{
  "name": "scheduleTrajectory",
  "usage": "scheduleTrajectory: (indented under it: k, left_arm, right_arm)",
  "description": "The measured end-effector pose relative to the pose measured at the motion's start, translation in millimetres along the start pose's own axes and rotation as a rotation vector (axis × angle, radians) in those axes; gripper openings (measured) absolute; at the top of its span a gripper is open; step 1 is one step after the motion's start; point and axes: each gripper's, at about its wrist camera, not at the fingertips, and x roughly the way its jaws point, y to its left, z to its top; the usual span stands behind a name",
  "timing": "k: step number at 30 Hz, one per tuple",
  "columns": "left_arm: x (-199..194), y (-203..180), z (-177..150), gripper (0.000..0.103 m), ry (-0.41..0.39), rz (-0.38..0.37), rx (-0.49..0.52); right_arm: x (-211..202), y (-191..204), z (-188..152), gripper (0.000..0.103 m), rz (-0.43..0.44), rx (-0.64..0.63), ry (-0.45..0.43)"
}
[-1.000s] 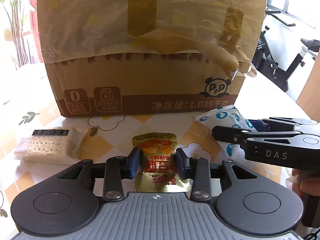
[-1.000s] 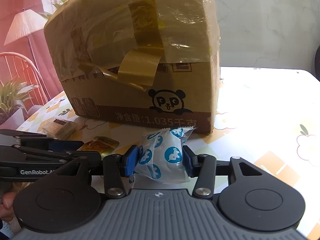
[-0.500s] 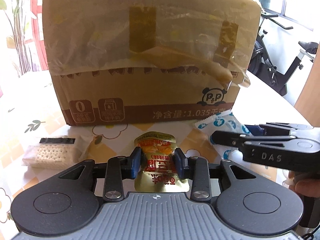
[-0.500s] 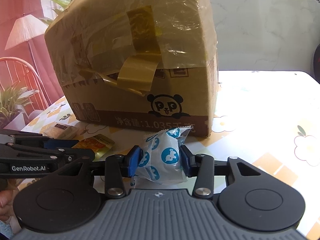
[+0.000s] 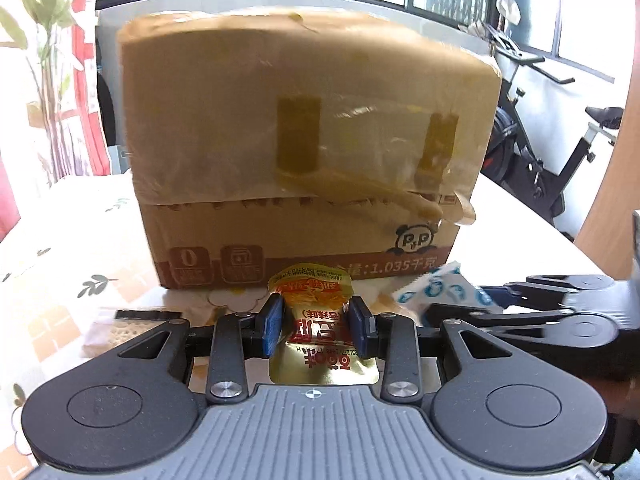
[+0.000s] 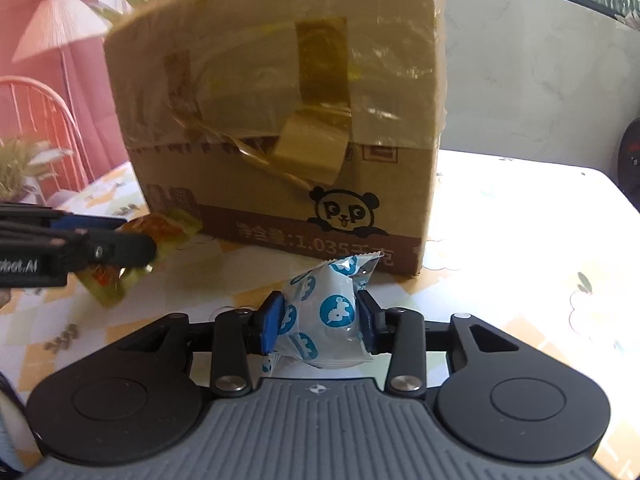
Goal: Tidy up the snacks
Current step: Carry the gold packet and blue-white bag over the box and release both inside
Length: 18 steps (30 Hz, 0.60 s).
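Observation:
My left gripper is shut on a gold and red snack pouch and holds it above the table, in front of the taped cardboard box. My right gripper is shut on a white snack packet with blue animal prints, also lifted off the table. The box stands just beyond it. In the left wrist view the right gripper and its packet are at the right. In the right wrist view the left gripper and its pouch are at the left.
A clear-wrapped cracker pack lies on the patterned tablecloth at the left. An exercise bike stands behind the table at the right. A red chair and a lamp are beyond the table's left side.
Both grippers have risen from the table with their snacks in them and tilted up, so more of the box's upper part and the windows behind it show.

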Motion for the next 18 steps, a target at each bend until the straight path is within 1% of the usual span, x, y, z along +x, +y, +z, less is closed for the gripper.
scheduleTrajectory:
  k: [4, 8, 13, 16, 18]
  left_arm:
    - [-16, 9, 5, 0.037, -0.037, 0.008, -0.020]
    - [-41, 12, 18, 0.037, -0.126, 0.027, -0.001]
    - [-77, 24, 49, 0.037, -0.259, 0.022, -0.012]
    - [-89, 30, 70, 0.037, -0.344, 0.056, 0.010]
    - [-90, 35, 88, 0.037, -0.378, 0.069, 0.021]
  right_arm:
    - [-31, 1, 3, 0.040, 0.021, 0.048, -0.056]
    - [-66, 4, 18, 0.040, 0.044, 0.055, -0.142]
    - [-100, 14, 55, 0.040, 0.080, 0.013, -0.273]
    - [-109, 19, 81, 0.040, 0.097, -0.031, -0.320]
    - [-107, 19, 100, 0.040, 0.114, -0.046, -0.346]
